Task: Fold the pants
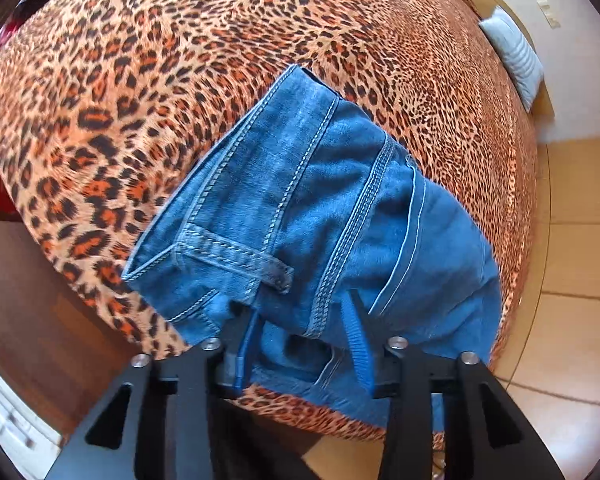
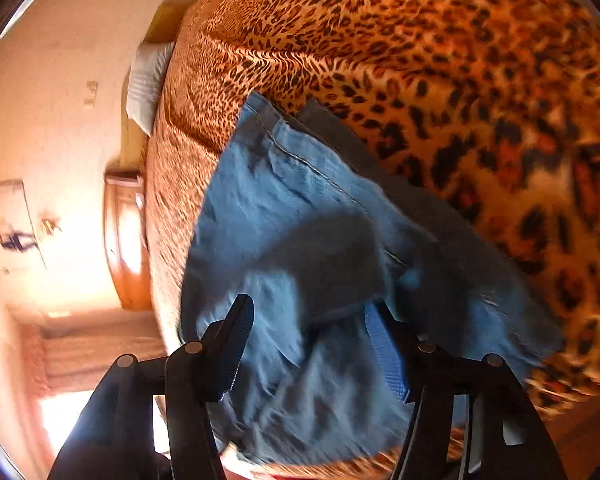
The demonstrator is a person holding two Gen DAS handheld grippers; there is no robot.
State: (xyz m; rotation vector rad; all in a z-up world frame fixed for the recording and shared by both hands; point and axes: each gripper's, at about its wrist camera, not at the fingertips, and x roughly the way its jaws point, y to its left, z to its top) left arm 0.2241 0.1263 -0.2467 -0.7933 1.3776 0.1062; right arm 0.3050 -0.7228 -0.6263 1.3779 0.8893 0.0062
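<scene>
Folded blue denim pants (image 1: 308,220) lie in a compact bundle near the front edge of a bed with a leopard-print cover (image 1: 220,60). A belt loop and stitched seams face up. My left gripper (image 1: 300,320) is open, its fingers spread just above the near edge of the bundle. In the right wrist view the pants (image 2: 300,240) lie on the same cover (image 2: 460,80), blurred. My right gripper (image 2: 312,320) is open, fingers spread over the denim and holding nothing.
A white pillow (image 1: 516,52) lies at the far corner of the bed, also seen in the right wrist view (image 2: 148,80). Tiled floor (image 1: 572,280) runs along the bed's right side. A wooden bedside cabinet (image 2: 126,240) stands by the wall.
</scene>
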